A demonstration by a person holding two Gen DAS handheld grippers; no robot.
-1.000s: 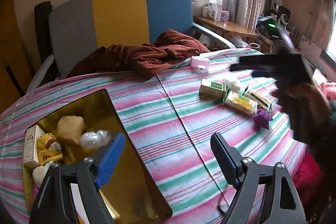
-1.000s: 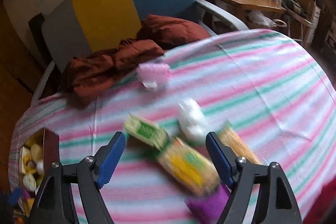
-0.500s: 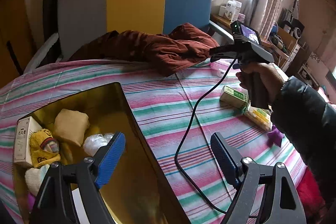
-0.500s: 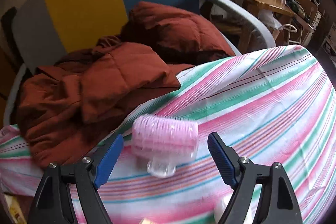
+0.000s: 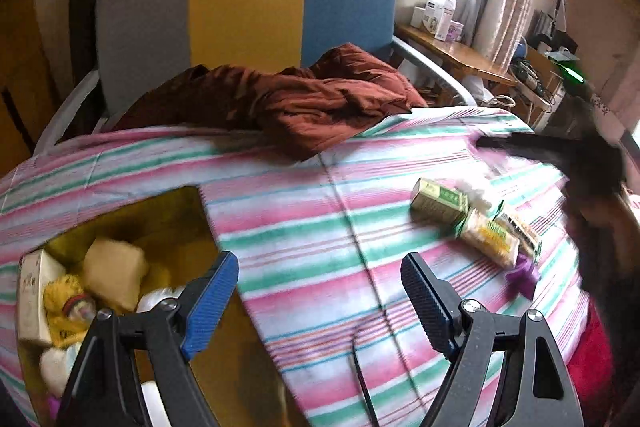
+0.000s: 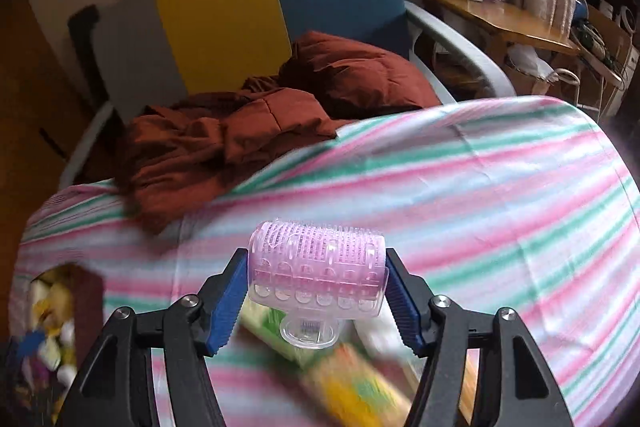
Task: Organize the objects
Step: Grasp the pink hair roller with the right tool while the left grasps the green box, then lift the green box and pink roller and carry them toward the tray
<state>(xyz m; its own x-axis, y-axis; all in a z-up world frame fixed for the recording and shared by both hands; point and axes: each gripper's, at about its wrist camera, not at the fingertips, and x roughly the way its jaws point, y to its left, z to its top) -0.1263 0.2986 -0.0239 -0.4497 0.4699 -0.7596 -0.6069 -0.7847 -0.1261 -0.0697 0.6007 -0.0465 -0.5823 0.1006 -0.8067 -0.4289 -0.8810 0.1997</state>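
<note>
The right gripper squeezes the pink see-through plastic hair roller, lifted above the striped cloth; the left gripper is wide apart. Next, carry it to the yellow box

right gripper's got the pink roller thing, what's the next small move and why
Probably carry it left toward the yellow box and hold the grip. The right gripper is shut on the pink hair roller, its pads pressing both ends, and the roller looks lifted off the striped cloth. The box already holds sorted items, while the left gripper hangs open by it, holding nothing.
</note>
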